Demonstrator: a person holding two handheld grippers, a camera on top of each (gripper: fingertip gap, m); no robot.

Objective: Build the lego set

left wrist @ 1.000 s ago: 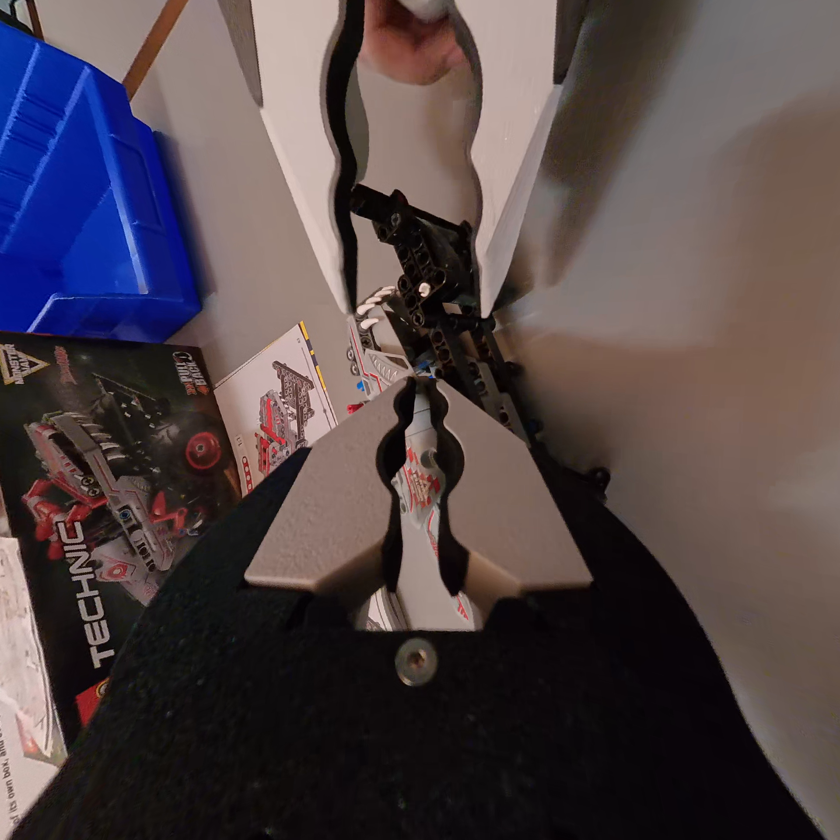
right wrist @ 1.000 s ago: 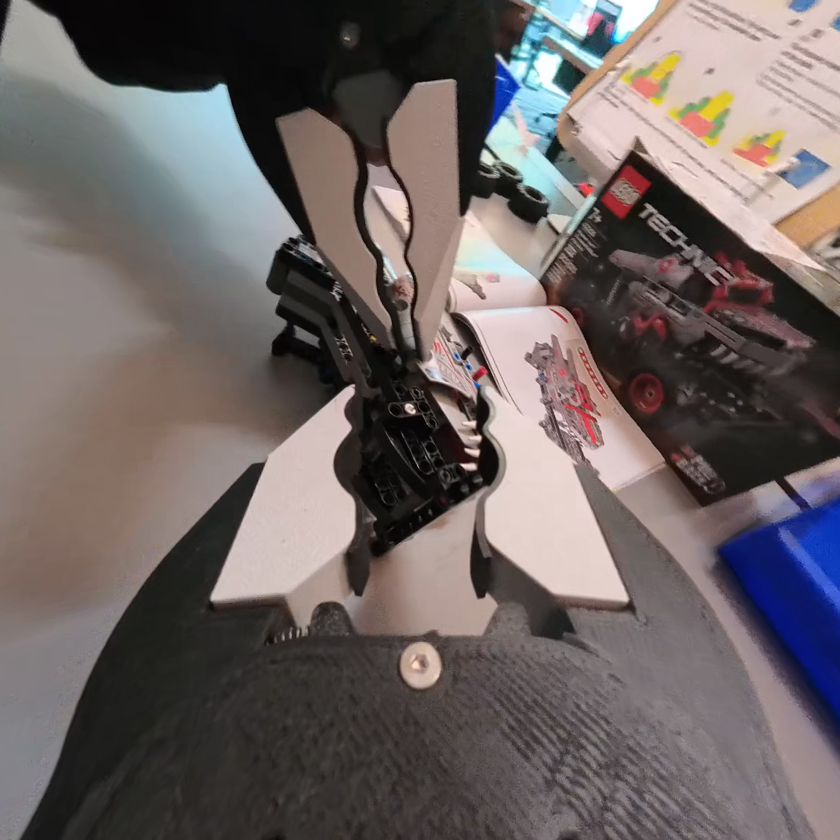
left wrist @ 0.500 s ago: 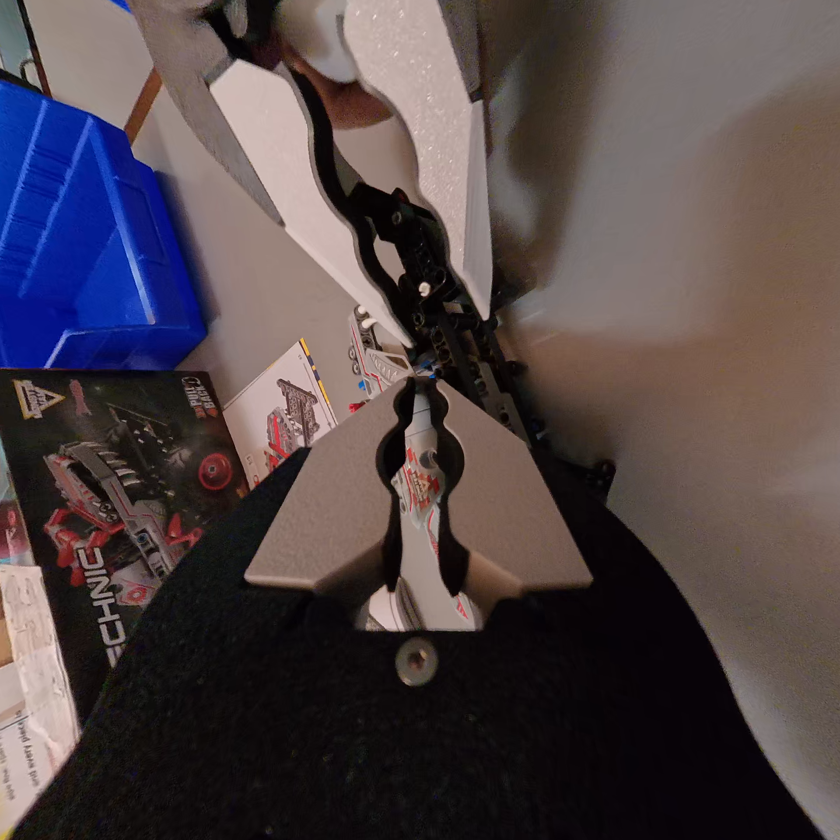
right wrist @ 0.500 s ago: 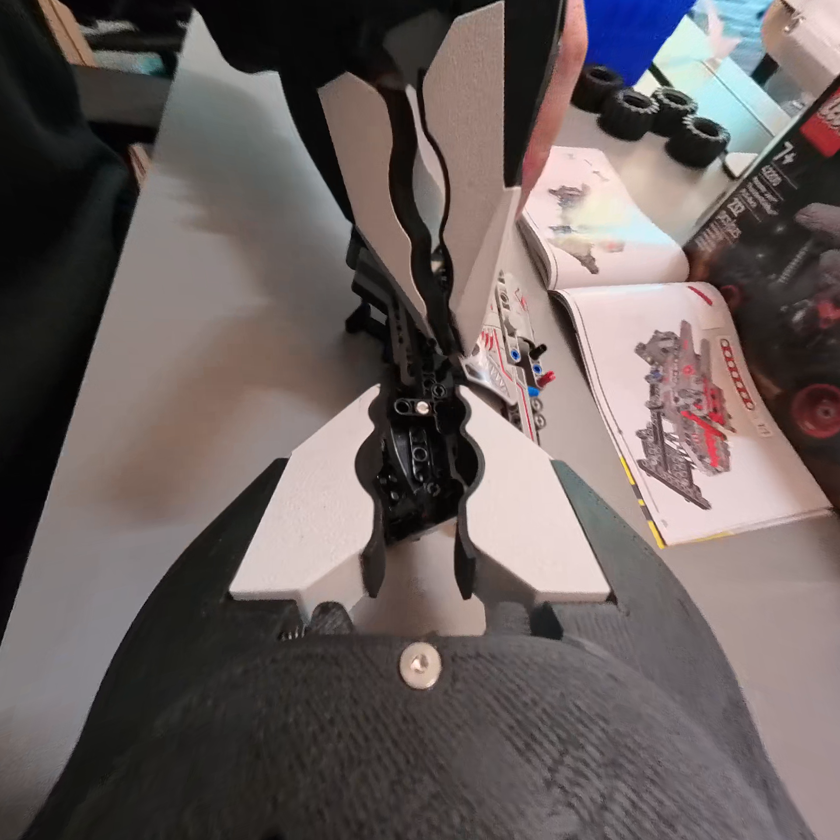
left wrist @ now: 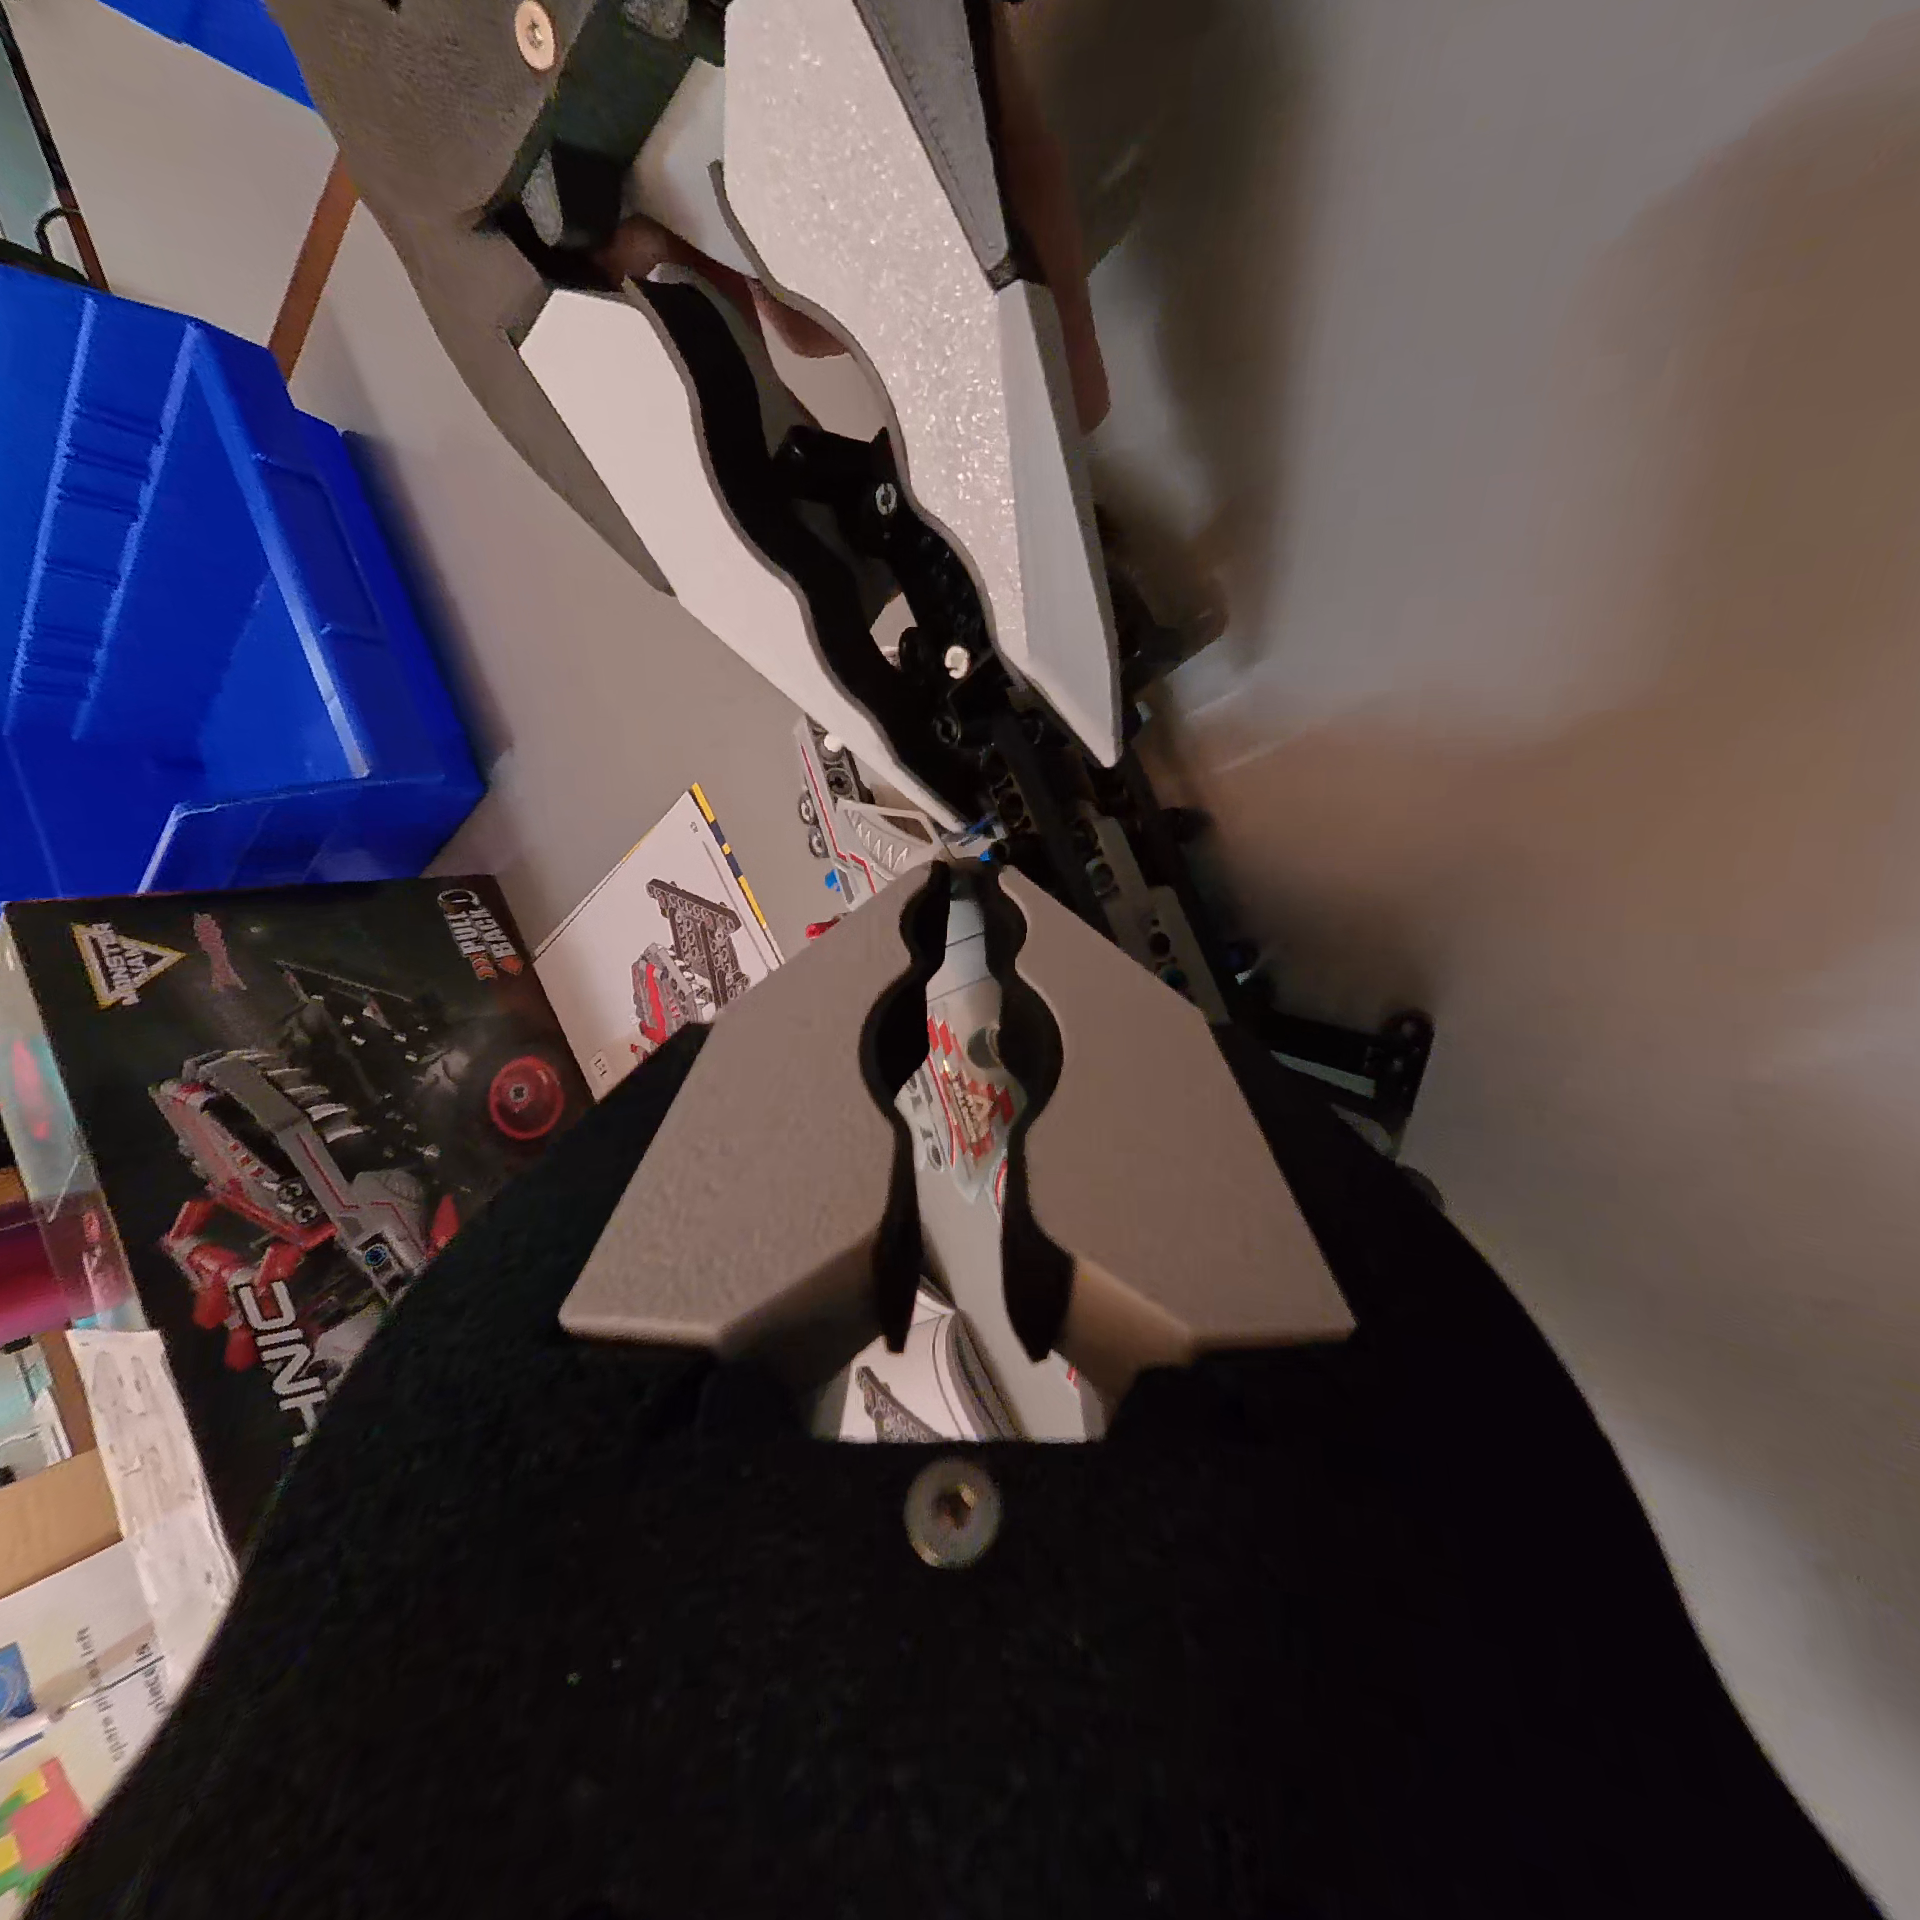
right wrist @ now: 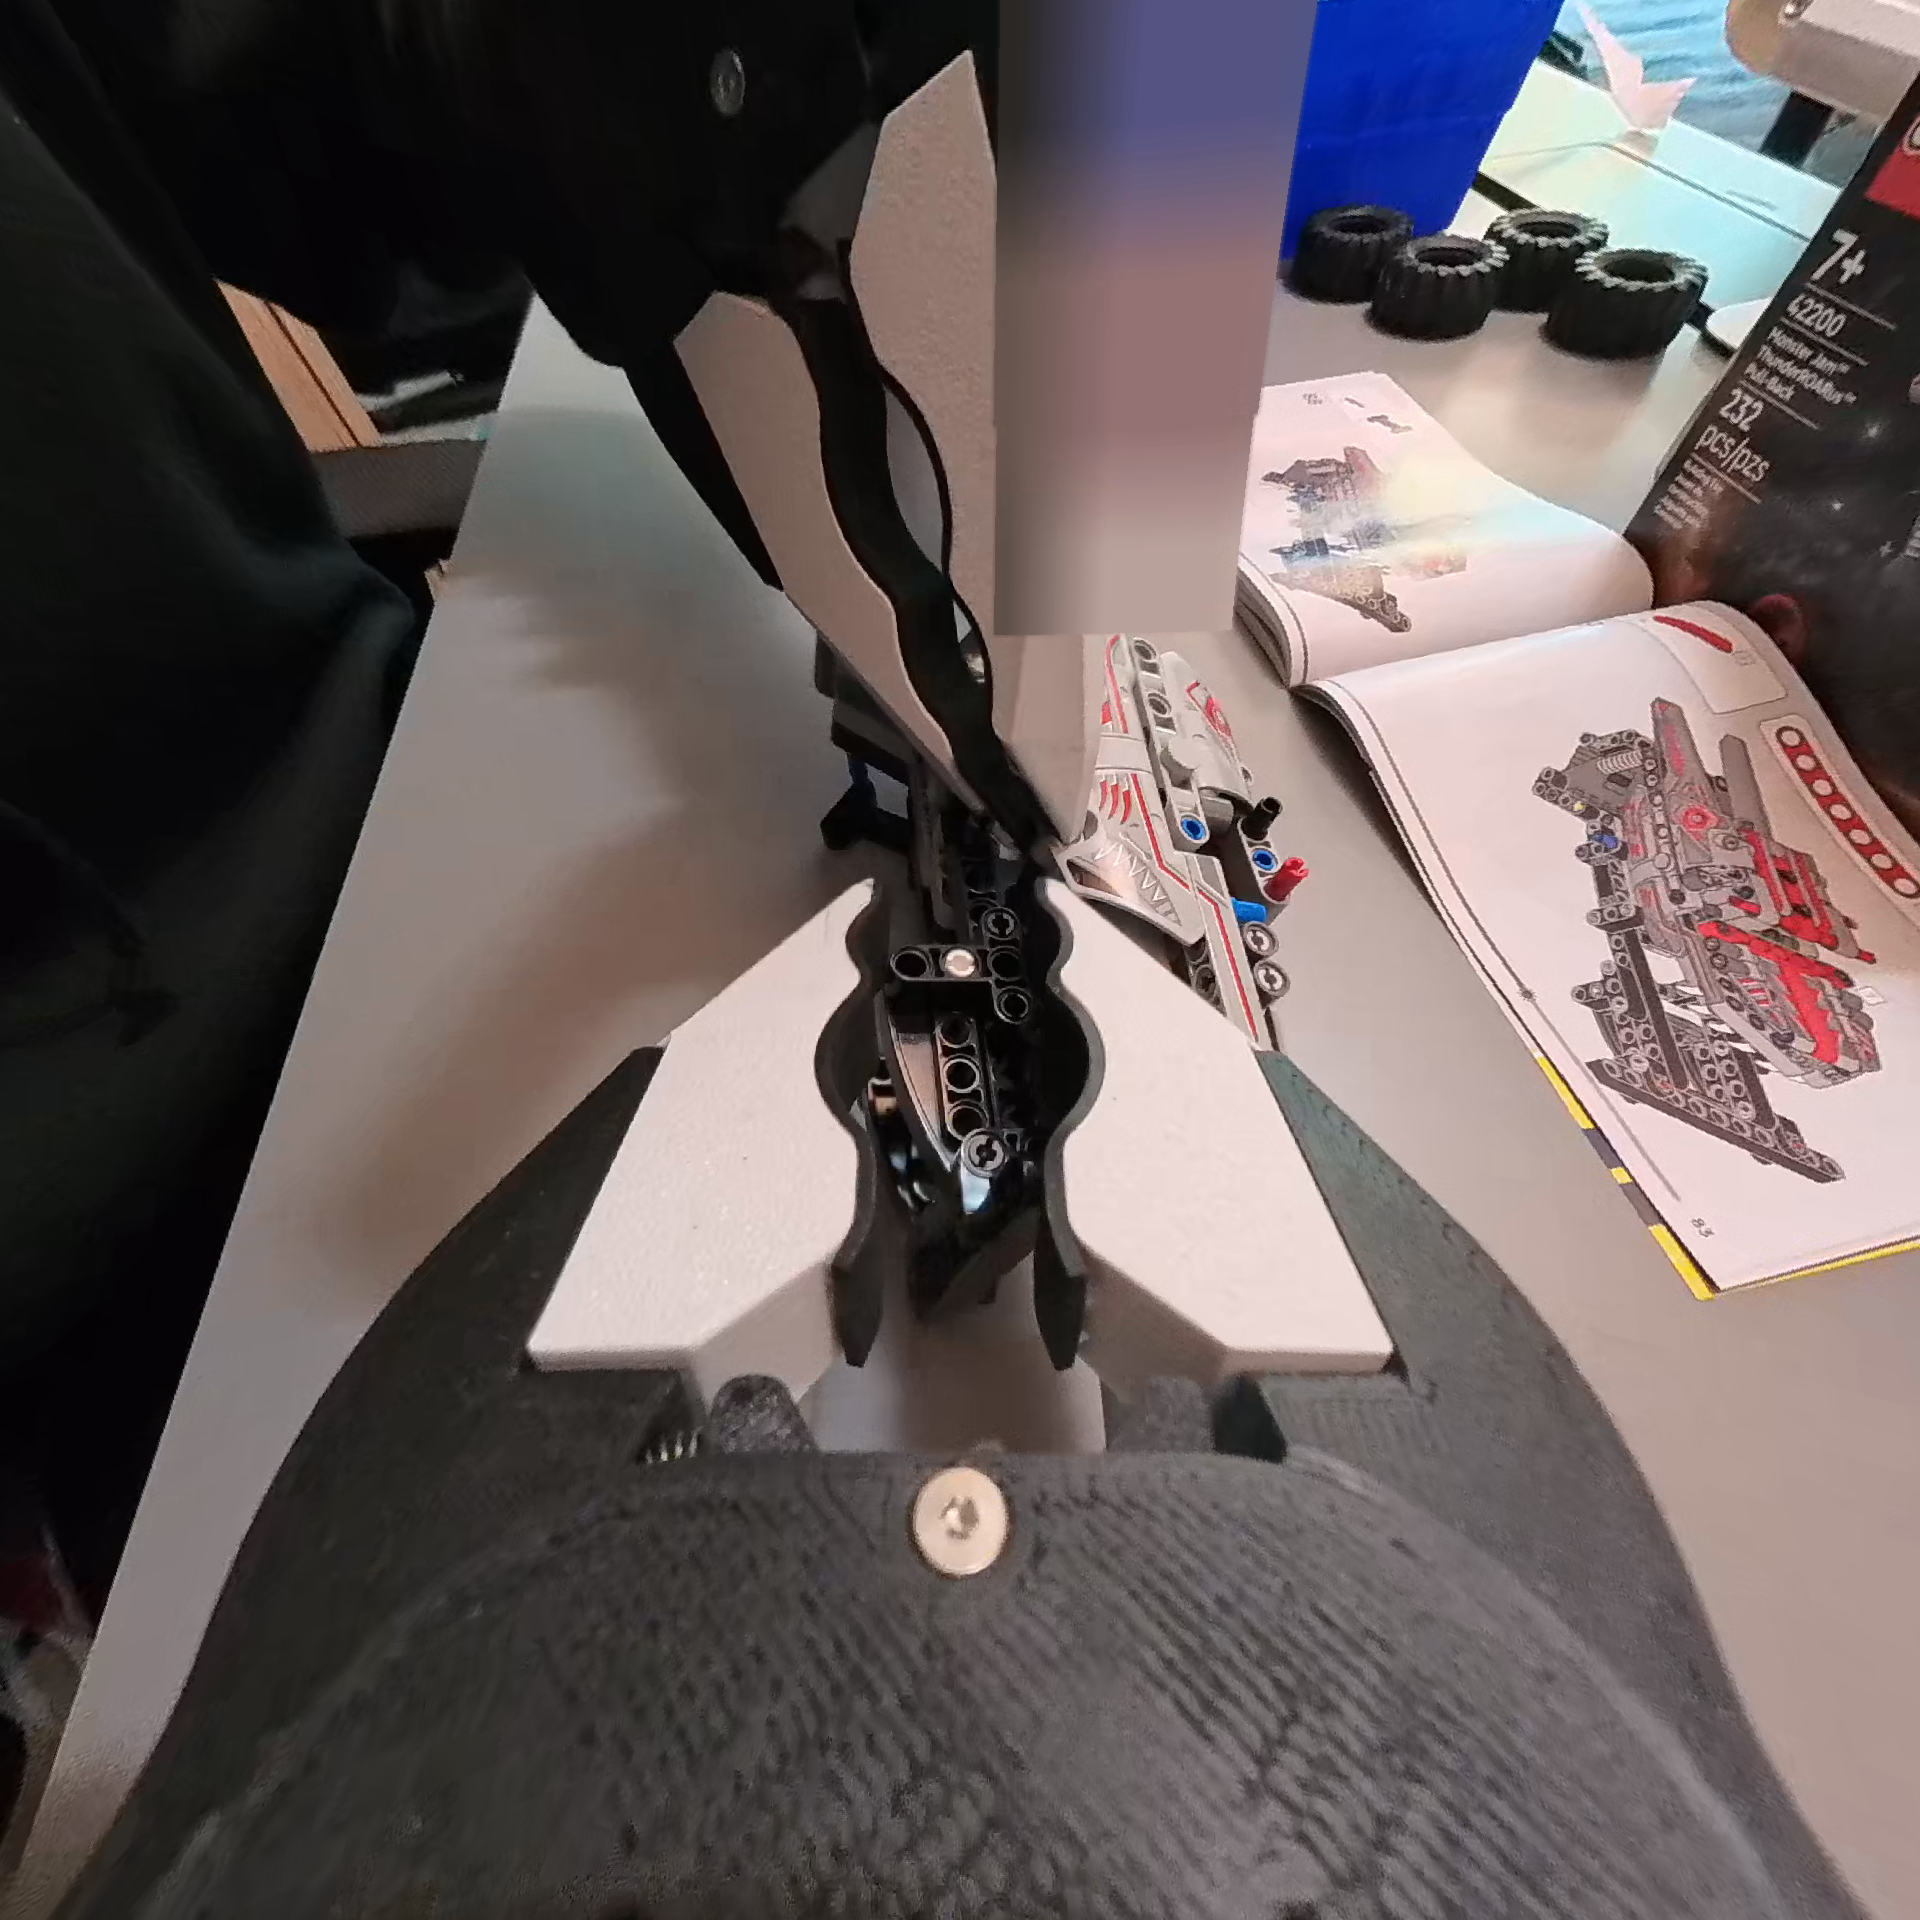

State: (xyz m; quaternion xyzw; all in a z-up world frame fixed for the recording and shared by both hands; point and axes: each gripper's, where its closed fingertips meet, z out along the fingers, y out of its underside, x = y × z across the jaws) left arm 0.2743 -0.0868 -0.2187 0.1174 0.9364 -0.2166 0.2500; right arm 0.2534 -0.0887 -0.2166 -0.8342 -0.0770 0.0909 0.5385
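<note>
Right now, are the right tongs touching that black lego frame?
Touching. The right wrist view shows the right tongs closed around the black lego frame, its dark pads pressing both sides.

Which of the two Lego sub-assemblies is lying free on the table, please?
The grey-and-red body panel; the black chassis sits between the right hand-held gripper's fingers.

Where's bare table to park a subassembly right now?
Free: the grey table left of the black chassis, out to its edge, and the strip between the right tool and the open manual. Crowded: the grey-red body panel, tires and box on the far right.
</note>
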